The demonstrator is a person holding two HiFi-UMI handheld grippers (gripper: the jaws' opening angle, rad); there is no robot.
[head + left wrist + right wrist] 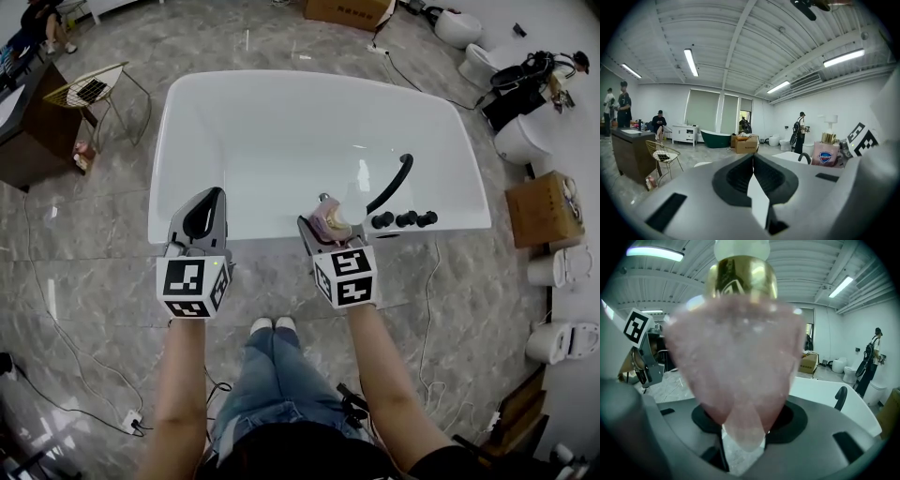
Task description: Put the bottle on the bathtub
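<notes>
My right gripper point(323, 217) is shut on a pink soap bottle point(335, 221) with a gold collar and white pump, held at the near rim of the white bathtub point(281, 230). The same bottle point(733, 352) fills the right gripper view, pinched between the jaws. It also shows as the pink bottle point(825, 153) at the right of the left gripper view. My left gripper point(203, 214) hovers over the near rim further left, jaws shut with nothing between them point(753, 161).
A black curved faucet point(394, 181) and three black knobs point(404, 219) sit on the tub's near right rim. A wire chair point(89, 86) and dark cabinet point(28, 131) stand at left. Toilets point(520, 141) and cardboard boxes point(539, 208) line the right. Cables cross the floor.
</notes>
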